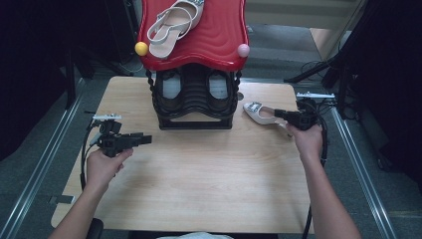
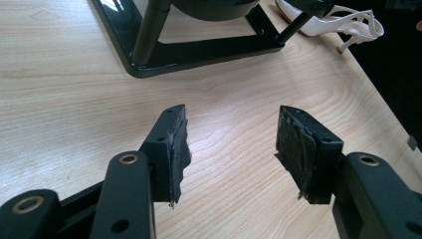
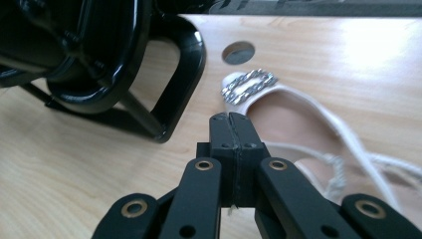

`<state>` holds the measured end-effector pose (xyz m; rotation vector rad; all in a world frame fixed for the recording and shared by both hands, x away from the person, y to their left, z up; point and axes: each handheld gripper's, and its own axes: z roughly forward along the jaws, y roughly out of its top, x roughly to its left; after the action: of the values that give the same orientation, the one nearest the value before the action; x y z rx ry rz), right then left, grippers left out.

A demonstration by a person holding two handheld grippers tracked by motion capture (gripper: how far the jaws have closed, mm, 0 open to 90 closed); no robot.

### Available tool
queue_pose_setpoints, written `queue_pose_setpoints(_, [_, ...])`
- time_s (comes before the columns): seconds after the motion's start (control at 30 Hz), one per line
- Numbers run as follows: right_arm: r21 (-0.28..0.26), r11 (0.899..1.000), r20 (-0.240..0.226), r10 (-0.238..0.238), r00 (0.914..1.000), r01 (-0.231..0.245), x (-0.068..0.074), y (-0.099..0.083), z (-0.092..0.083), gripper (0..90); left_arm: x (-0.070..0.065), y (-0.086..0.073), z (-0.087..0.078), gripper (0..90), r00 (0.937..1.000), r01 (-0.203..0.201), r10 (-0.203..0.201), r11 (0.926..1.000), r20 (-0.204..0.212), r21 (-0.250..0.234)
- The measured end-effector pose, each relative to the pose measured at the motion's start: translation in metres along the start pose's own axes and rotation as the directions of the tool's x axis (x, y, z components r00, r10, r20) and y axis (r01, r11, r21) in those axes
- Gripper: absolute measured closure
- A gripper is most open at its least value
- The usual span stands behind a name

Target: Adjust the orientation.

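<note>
A pale wooden table (image 1: pixel 199 169) stands on a grey floor with dark surroundings, bearing a black shoe rack (image 1: pixel 195 99) with a red top. The right gripper (image 1: pixel 278 114), jaws pressed together and holding nothing visible, hovers over the white sandal (image 1: pixel 256 112) lying beside the rack. The left gripper (image 1: pixel 144 139) hangs wide open and empty above bare wood.

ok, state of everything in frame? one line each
left gripper: open, nothing between its jaws, over bare table
right gripper: shut, at the shoe's straps; grip unclear
white shoe on table: upright beside rack
white shoe on red top: lying on its side
black rack: upright
</note>
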<state>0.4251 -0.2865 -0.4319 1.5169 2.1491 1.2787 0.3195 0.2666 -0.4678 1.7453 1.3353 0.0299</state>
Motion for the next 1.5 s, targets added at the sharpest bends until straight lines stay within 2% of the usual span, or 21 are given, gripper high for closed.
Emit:
queue_pose_setpoints(0.23, [-0.001,1.000,0.050,0.015,0.9986,-0.015,-0.019,0.011,0.001,90.0,-0.001,0.000,0.001,46.2,0.9999,-0.011,0.011,0.9999,-0.010,0.007])
queue_pose_setpoints(0.43, [0.025,0.999,0.092,0.045,0.9948,-0.047,-0.038,0.005,0.010,90.0,-0.002,0.000,0.003,46.2,0.9998,-0.018,0.018,0.9997,-0.011,0.015])
queue_pose_setpoints(0.6, [0.022,0.995,0.105,0.096,0.9899,-0.099,-0.050,0.000,0.013,90.0,-0.002,0.000,0.003,46.1,0.9999,-0.016,0.016,0.9997,0.007,0.018])
queue_pose_setpoints(0.63, [0.027,0.995,0.116,0.091,0.9890,-0.095,-0.052,0.000,0.014,90.0,-0.003,0.000,0.003,46.1,0.9998,-0.017,0.017,0.9997,0.008,0.016])
queue_pose_setpoints(0.77, [0.043,0.994,0.144,0.093,0.9852,-0.101,-0.054,-0.001,0.016,90.0,-0.004,0.000,0.004,46.1,0.9996,-0.028,0.027,0.9994,0.011,0.023])
queue_pose_setpoints(0.9, [0.073,0.990,0.134,0.109,0.9850,-0.120,-0.056,-0.004,0.024,90.0,-0.004,0.000,0.004,46.0,0.9996,-0.027,0.027,0.9994,0.013,0.023])
queue_pose_setpoints(1.03, [0.117,0.988,0.146,0.086,0.9855,-0.104,-0.053,-0.006,0.031,90.0,-0.004,0.000,0.004,46.0,0.9996,-0.024,0.024,0.9995,0.015,0.022])
queue_pose_setpoints(1.23, [0.159,0.983,0.135,0.066,0.9886,-0.087,-0.046,-0.011,0.041,90.0,-0.004,0.000,0.005,46.0,0.9996,-0.025,0.024,0.9994,0.017,0.025])
queue_pose_setpoints(1.4, [0.151,0.982,0.116,0.094,0.9888,-0.111,-0.045,-0.015,0.042,90.0,-0.004,0.000,0.004,46.0,0.9996,-0.021,0.021,0.9995,0.016,0.023])
queue_pose_setpoints(1.5, [0.153,0.983,0.107,0.087,0.9904,-0.103,-0.043,-0.016,0.042,90.0,-0.004,0.000,0.004,45.9,0.9996,-0.020,0.020,0.9995,0.018,0.024])
